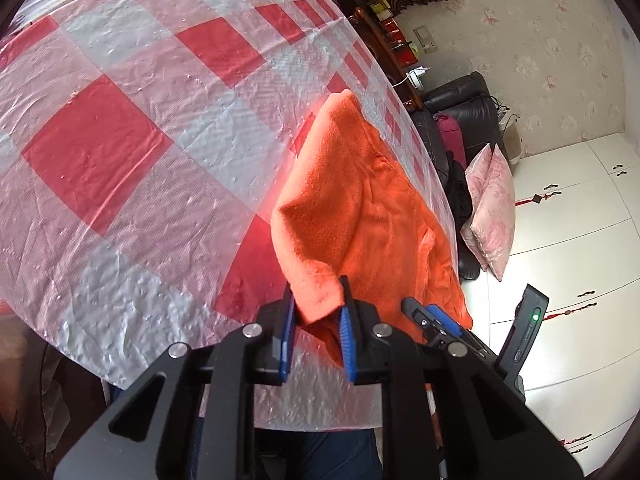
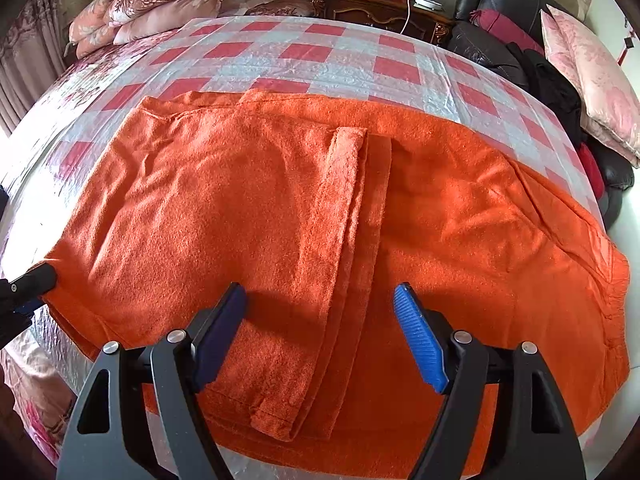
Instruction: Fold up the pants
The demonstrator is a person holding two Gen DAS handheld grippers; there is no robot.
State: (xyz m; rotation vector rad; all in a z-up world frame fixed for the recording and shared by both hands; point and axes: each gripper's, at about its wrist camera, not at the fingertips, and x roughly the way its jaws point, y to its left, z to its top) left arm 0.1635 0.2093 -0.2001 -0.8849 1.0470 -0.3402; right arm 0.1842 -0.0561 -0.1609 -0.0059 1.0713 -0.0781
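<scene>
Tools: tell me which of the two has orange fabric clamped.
The left tool: its pads pinch a corner of the orange pants. The right tool hovers open above them, gripping nothing.

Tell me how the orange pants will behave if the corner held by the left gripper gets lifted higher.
The orange pants are probably floppy: the corner in the left gripper already droops over the pads. They look like thick, fuzzy fleece, so the pads should likely hold without slipping. The rest would likely trail and drag across the checkered plastic sheet.

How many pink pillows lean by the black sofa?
2: the pillows lean together against the sofa, one in front, the other mostly hidden behind it. More may be hidden.
</scene>
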